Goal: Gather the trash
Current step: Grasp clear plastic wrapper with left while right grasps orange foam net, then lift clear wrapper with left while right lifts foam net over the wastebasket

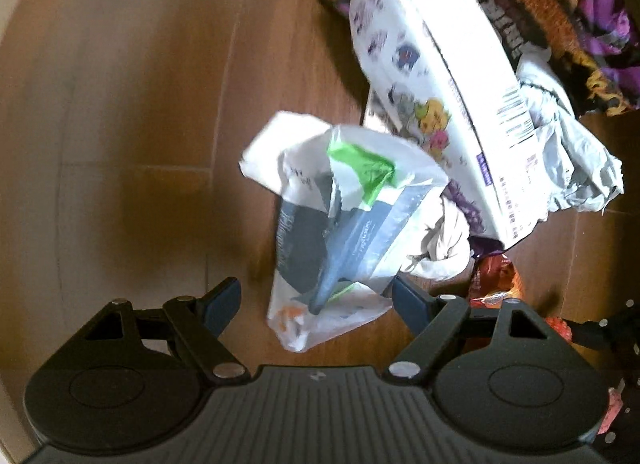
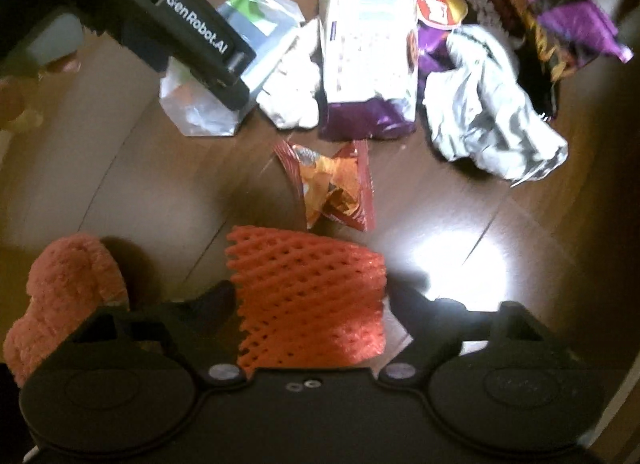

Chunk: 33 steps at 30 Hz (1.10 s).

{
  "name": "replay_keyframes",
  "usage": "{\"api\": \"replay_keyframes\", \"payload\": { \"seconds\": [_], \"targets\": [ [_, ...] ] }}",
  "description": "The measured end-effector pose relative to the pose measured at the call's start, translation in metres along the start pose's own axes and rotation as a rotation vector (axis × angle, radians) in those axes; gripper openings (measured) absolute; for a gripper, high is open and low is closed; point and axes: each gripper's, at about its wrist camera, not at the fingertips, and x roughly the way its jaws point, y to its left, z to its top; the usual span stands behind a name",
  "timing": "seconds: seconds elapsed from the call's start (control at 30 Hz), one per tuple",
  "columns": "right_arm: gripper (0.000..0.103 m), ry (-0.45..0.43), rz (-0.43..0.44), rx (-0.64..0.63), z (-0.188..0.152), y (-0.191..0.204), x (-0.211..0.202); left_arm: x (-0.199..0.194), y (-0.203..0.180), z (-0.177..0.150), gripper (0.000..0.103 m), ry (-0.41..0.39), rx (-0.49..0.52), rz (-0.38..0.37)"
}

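Trash lies piled on a wooden floor. My left gripper is open, its fingers on either side of a crumpled white wrapper with green and grey print; it also shows in the right wrist view. My right gripper is open around an orange foam net sleeve that lies between its fingers. Ahead of it lies a small red-orange chip bag. A white box with cartoon prints stands in the pile; it also shows in the right wrist view.
A crumpled silver wrapper, a purple and orange snack bag, crumpled white paper and a purple bag lie in the pile. A pink fuzzy slipper is at the left. The left gripper's body crosses the upper left.
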Motion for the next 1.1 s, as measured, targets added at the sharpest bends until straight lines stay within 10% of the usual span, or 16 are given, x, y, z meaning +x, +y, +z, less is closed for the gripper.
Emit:
{"api": "replay_keyframes", "payload": {
  "seconds": [0.27, 0.5, 1.1],
  "targets": [
    [0.053, -0.004, 0.003, 0.013, -0.005, 0.0, -0.002, 0.001, -0.003, -0.004, 0.041, 0.024, -0.02, -0.053],
    [0.019, -0.028, -0.016, 0.055, -0.01, -0.004, -0.025, -0.024, -0.004, -0.003, 0.034, 0.022, -0.048, -0.052],
    [0.017, -0.203, -0.081, 0.262, 0.008, -0.007, -0.267, -0.284, -0.017, -0.021, 0.034, -0.052, -0.063, -0.092]
  ]
}}
